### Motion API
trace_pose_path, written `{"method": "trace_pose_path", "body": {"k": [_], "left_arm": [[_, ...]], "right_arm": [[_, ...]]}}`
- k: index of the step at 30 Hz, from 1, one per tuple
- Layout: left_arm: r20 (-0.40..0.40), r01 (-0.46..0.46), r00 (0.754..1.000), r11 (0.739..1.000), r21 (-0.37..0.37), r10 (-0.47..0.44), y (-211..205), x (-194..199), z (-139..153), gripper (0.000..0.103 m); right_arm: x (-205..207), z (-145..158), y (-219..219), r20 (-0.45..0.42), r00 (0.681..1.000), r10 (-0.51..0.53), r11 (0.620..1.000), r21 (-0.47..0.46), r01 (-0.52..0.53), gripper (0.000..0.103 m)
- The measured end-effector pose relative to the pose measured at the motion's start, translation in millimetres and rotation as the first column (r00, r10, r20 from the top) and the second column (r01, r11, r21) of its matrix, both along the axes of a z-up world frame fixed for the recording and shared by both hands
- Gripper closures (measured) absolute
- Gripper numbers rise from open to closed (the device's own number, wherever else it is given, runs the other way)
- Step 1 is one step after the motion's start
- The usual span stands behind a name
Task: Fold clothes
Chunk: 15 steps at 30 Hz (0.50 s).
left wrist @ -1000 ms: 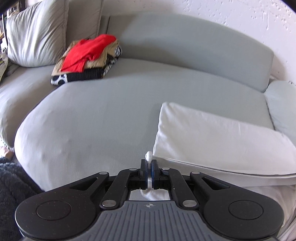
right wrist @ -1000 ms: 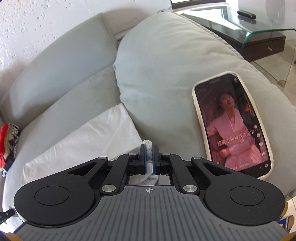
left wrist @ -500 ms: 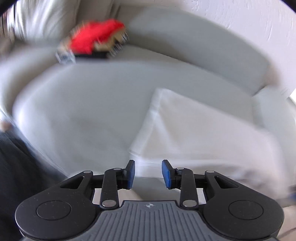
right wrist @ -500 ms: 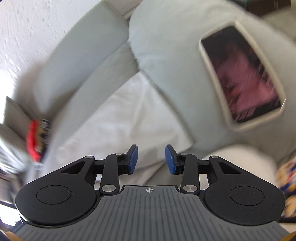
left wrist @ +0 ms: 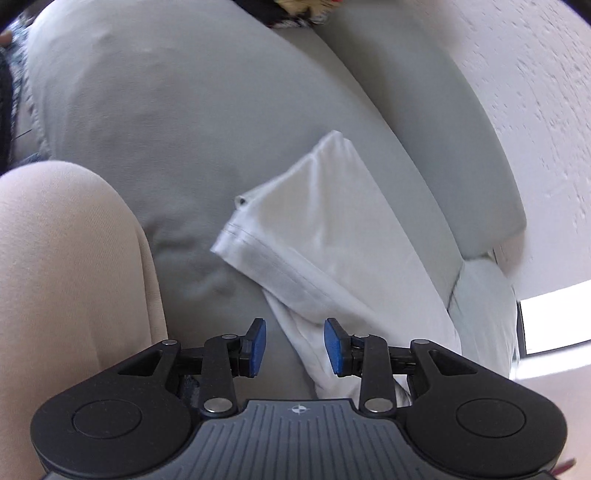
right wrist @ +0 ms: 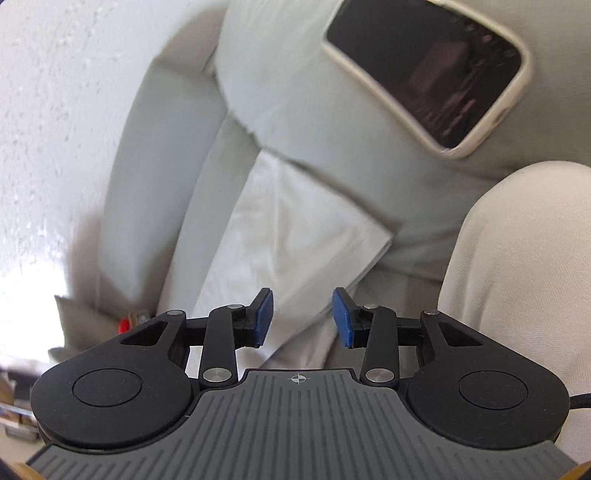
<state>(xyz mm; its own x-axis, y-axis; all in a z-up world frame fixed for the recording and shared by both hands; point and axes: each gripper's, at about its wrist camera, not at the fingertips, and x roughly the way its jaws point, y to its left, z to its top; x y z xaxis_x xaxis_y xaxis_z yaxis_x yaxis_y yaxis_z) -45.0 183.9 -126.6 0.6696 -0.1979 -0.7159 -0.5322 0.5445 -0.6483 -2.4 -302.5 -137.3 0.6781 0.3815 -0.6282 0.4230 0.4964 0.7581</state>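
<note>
A folded white garment (left wrist: pixel 325 236) lies on the grey sofa seat (left wrist: pixel 184 129), its hemmed edge toward me. My left gripper (left wrist: pixel 294 347) hangs open just above the garment's near end, nothing between its blue pads. In the right wrist view the same white garment (right wrist: pixel 295 229) lies flat between the seat and the grey cushion. My right gripper (right wrist: pixel 303 317) is open over its near edge and holds nothing.
A person's leg in beige trousers (left wrist: pixel 62 266) fills the lower left; the other knee (right wrist: pixel 524 266) is at the right. A phone in a pale case (right wrist: pixel 432 74) rests on the grey cushion (right wrist: pixel 295 81). A pile of clothes (left wrist: pixel 299 13) sits at the far end.
Both grippers let go of the white garment and opened. Both have swung and pulled back toward the person, so the legs now show and the garment lies folded on the seat.
</note>
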Motion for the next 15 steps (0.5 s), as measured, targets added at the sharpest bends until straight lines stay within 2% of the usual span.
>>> {"method": "trace_pose_path", "body": {"k": [4, 9, 15], "left_arm": [[0.012, -0.016, 1.000, 1.000, -0.008, 0.016, 2, -4, -6, 0.069], [0.020, -0.002, 1.000, 1.000, -0.001, 0.002, 2, -5, -7, 0.069], [0.033, 0.018, 0.999, 1.000, 0.004, -0.018, -2, -6, -6, 0.069]], "right_arm": [[-6, -20, -4, -0.035, 0.998, -0.059, 0.997, 0.042, 0.060, 0.061], [-3, -47, -6, -0.033, 0.989, -0.143, 0.981, 0.125, 0.146, 0.058], [2, -51, -11, 0.058, 0.982, -0.179, 0.977, 0.125, 0.171, 0.059]]}}
